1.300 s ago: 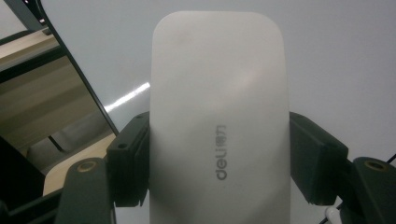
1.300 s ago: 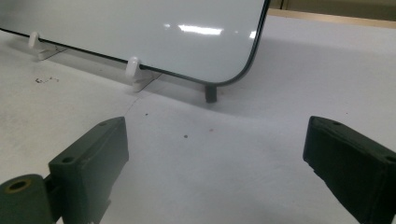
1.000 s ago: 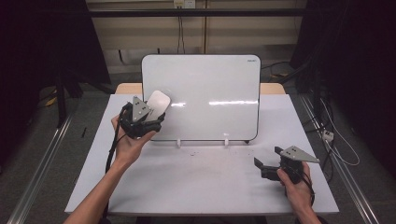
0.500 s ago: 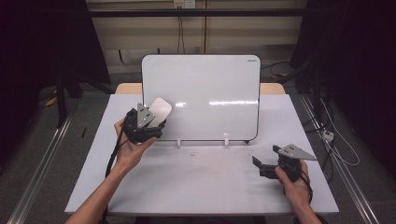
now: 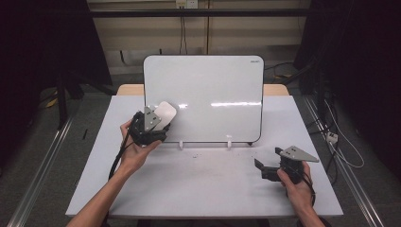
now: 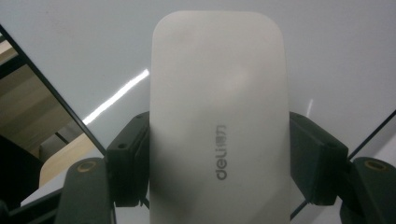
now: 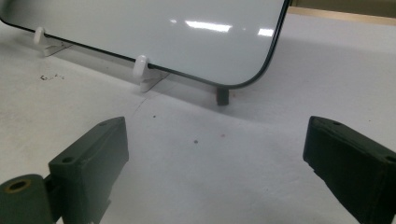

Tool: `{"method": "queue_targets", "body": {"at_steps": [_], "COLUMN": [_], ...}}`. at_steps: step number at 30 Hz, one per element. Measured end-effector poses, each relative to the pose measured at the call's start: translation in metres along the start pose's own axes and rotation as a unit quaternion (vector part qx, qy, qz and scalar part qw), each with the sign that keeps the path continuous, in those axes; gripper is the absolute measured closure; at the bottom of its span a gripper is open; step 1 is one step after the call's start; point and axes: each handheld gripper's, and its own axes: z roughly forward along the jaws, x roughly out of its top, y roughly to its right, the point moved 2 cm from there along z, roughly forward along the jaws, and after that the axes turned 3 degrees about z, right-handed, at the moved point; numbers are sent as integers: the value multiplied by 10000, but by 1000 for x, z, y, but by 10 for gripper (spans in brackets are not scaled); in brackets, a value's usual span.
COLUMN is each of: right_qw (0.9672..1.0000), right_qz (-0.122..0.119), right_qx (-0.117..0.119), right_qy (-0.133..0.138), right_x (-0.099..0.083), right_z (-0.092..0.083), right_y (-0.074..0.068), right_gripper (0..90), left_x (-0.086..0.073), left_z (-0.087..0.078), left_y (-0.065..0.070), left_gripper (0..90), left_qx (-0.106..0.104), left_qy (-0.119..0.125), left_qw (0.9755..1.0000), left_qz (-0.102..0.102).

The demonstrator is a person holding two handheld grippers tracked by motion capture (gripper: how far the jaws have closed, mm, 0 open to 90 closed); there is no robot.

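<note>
A white whiteboard [image 5: 208, 97] stands upright on small white feet at the middle of the table. My left gripper [image 5: 156, 124] is shut on a white rounded eraser [image 5: 165, 113], marked "deli" in the left gripper view [image 6: 217, 126], and holds it against the board's lower left corner. Both black pads [image 6: 133, 161] press on the eraser's sides. My right gripper [image 5: 259, 166] rests near the table's front right, open, with nothing between its fingers [image 7: 93, 154]; it faces the board's lower right corner [image 7: 261, 74].
The white table top [image 5: 208, 184] has a few dark specks in front of the board. Two white clip feet [image 5: 229, 142] hold the board's lower edge. Cables [image 5: 338, 146] hang off the right side. Dark floor and rails flank the table.
The left gripper with the eraser has slid down and to the right along the board's left part. The right gripper has stayed in place.
</note>
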Motion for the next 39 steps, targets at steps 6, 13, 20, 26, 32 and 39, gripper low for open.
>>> {"method": "queue_targets", "body": {"at_steps": [6,13,20,26,32,39], "right_qw": [10000,10000,10000,10000,10000,10000], "right_qz": [15,5,37,36,32,10], "right_qx": [-21,-28,-51,-36,-66,-71], "right_qy": [-3,8,-3,2,-19,0], "right_x": [-1,-1,-1,0,0,1], "right_z": [-2,-2,-2,-1,1,0], "right_y": [1,1,2,1,0,1], "right_gripper": [66,66,66,67,67,68], "left_x": [-1,0,-5,-6,-6,-5], "left_z": [5,14,22,22,21,16], "left_y": [4,13,14,16,14,9], "left_gripper": [312,312,311,309,306,214], "left_qx": [-1,123,348,409,309,174], "left_qy": [-48,-201,-353,-344,-299,-151], "left_qw": [9999,9992,9977,9975,9984,9996], "left_qz": [107,323,468,468,379,185]}}
